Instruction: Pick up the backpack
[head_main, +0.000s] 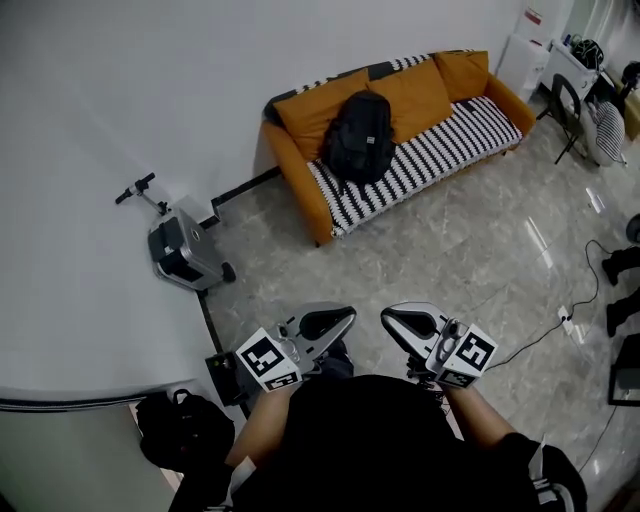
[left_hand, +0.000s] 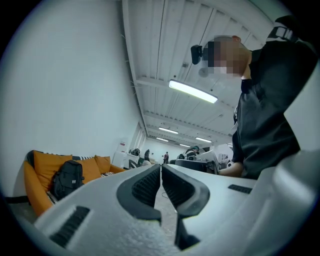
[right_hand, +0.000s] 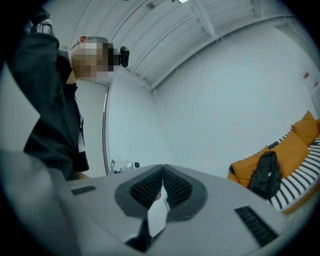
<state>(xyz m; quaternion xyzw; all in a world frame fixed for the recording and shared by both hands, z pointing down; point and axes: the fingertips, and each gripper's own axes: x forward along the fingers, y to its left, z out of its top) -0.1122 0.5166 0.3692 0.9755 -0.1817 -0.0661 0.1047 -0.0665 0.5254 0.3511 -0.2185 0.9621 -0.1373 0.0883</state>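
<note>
- My left gripper (left_hand: 161, 169) is pressed together. In the left gripper view its two dark pads meet along one line, and nothing stands between them.
- My right gripper (right_hand: 163, 170) is pressed together too. In the right gripper view its tips touch. A narrow gap shows only lower down, behind the tips, and it holds nothing.
- In the head view both grippers are side by side, close in front of the person's body and well apart from the sofa (head_main: 445, 148). Their tips are turned toward each other.
- The backpack (head_main: 360, 135) is black and it is on the sofa. It stands upright on the striped seat and leans back on an orange cushion (head_main: 318, 112).
- The backpack is in the half of the sofa that is at the left in the head view. The other half of the seat is bare stripes.
- The sofa is orange with a black-and-white striped cover, and its back is against the white wall (head_main: 120, 100).
- A grey machine (head_main: 185, 252) with a long handle is on the floor (head_main: 450, 260) by the same wall. It is to the left of the sofa in the head view and apart from it.
- A black bag (head_main: 185, 430) lies far from the sofa, just beside the person's left arm.
- A dark chair (head_main: 568, 108) stands past the far end of the sofa.
- A thin cable (head_main: 585, 305) runs over the floor in front of the sofa, well apart from it, at the right of the head view.
</note>
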